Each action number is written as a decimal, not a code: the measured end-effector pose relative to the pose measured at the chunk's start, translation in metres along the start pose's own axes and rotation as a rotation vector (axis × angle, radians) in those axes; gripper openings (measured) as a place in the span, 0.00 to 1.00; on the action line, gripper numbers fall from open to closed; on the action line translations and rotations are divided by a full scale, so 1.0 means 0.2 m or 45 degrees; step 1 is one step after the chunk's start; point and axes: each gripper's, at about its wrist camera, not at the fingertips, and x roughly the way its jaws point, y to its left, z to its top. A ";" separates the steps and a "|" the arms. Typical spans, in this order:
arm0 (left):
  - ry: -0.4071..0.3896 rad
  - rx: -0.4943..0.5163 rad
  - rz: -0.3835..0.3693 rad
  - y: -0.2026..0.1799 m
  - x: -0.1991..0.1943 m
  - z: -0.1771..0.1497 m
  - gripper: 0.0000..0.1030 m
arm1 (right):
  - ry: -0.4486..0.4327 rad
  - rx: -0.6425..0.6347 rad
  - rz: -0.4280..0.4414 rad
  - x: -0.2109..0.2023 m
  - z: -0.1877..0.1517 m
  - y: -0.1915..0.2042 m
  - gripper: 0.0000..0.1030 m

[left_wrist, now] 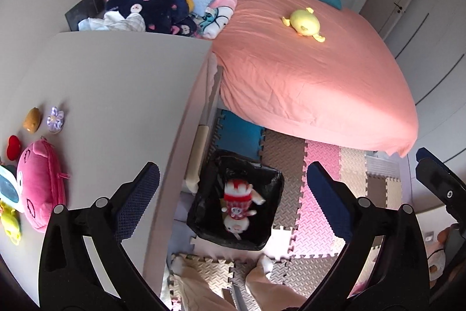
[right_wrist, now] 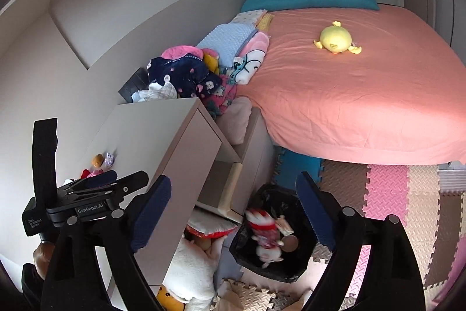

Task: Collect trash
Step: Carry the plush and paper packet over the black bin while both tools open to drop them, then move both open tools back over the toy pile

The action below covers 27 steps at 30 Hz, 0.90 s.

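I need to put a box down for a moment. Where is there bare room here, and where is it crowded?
Free: the desk top between the small toys at its left edge and its bed-side edge; the pink bed around the yellow plush. Crowded: the blanket pile behind the desk, and the bin, already holding a doll.

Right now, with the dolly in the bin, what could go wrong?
The doll in the red outfit lies in the black-lined bin and may be a toy, not trash. The left gripper and right gripper both hang open just above the bin with nothing held; lowering them could knock its rim. The person's feet stand close beside it, so a step might tip it.
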 end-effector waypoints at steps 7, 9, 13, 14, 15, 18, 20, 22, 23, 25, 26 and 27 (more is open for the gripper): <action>0.007 -0.052 0.003 0.07 -0.03 -0.03 0.95 | 0.051 -0.004 0.013 0.06 -0.01 0.05 0.85; 0.011 -0.063 0.005 0.10 -0.04 -0.05 0.95 | 0.059 -0.016 0.021 0.08 -0.01 0.08 0.85; 0.012 -0.096 0.010 0.17 -0.06 -0.07 0.95 | 0.079 -0.062 0.052 0.10 -0.02 0.16 0.85; 0.008 -0.103 0.013 0.19 -0.07 -0.07 0.95 | 0.086 -0.077 0.067 0.11 -0.02 0.19 0.85; 0.000 -0.116 0.017 0.21 -0.08 -0.08 0.95 | 0.093 -0.090 0.083 0.11 -0.03 0.22 0.85; -0.021 -0.152 0.035 0.29 -0.13 -0.11 0.95 | 0.121 -0.128 0.119 0.14 -0.03 0.31 0.85; -0.043 -0.177 0.060 0.35 -0.18 -0.13 0.95 | 0.147 -0.160 0.140 0.16 -0.03 0.38 0.85; -0.066 -0.211 0.092 0.43 -0.23 -0.15 0.95 | 0.168 -0.199 0.180 0.19 -0.04 0.46 0.85; -0.077 -0.234 0.105 0.47 -0.25 -0.16 0.95 | 0.174 -0.215 0.187 0.20 -0.04 0.49 0.85; -0.093 -0.283 0.132 0.56 -0.30 -0.19 0.95 | 0.184 -0.262 0.206 0.23 -0.05 0.58 0.85; -0.100 -0.310 0.149 0.61 -0.32 -0.20 0.95 | 0.196 -0.288 0.220 0.25 -0.06 0.63 0.85; -0.105 -0.332 0.162 0.65 -0.34 -0.22 0.95 | 0.208 -0.304 0.233 0.27 -0.07 0.66 0.85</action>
